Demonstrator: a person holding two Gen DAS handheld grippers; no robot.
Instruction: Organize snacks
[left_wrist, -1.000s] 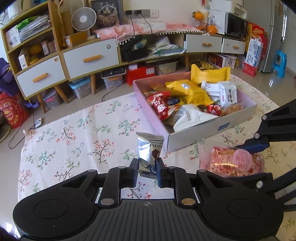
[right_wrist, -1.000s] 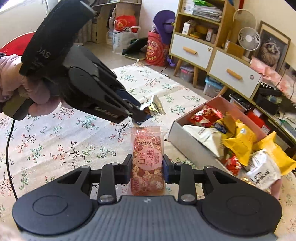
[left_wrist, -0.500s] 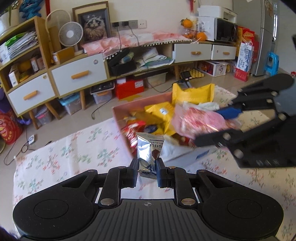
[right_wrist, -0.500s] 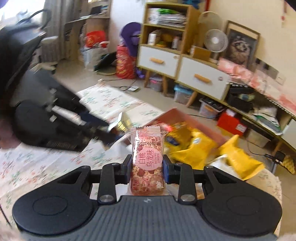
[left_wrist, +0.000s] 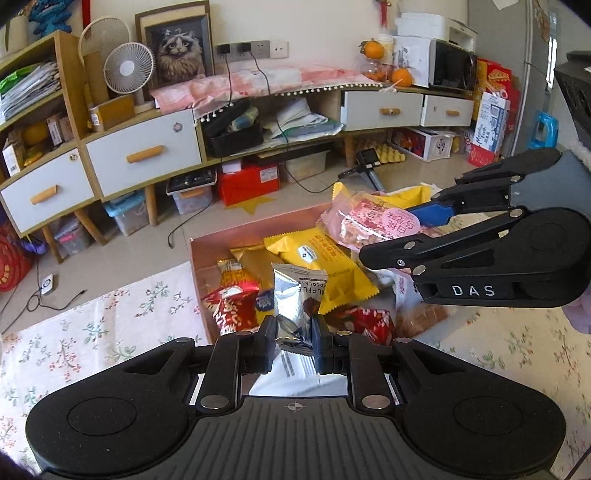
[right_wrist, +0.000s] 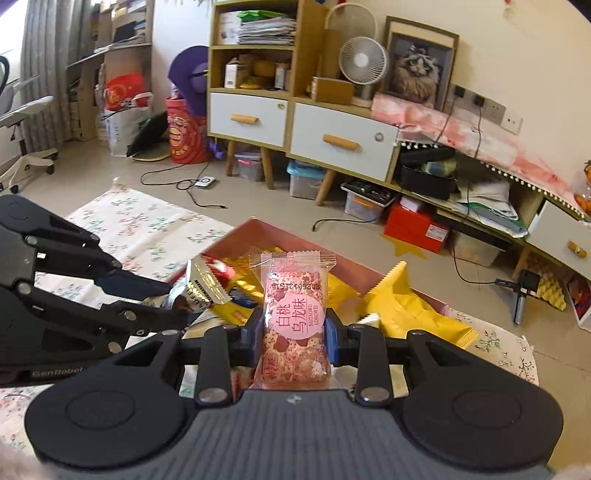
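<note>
Snacks both over the pink box (left_wrist: 199, 258): my left gripper (left_wrist: 294, 341) clamps the silver truffle packet (left_wrist: 298, 295), right gripper (right_wrist: 294, 338) the pink cake bar (right_wrist: 295, 325); next, lower and release.

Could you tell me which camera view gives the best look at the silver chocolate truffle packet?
The left wrist view: the silver truffle packet stands upright, facing the camera, held by the left gripper, with its lettering readable. The right wrist view shows it only from the side, tilted, partly hidden behind the gripper's fingers.
</note>
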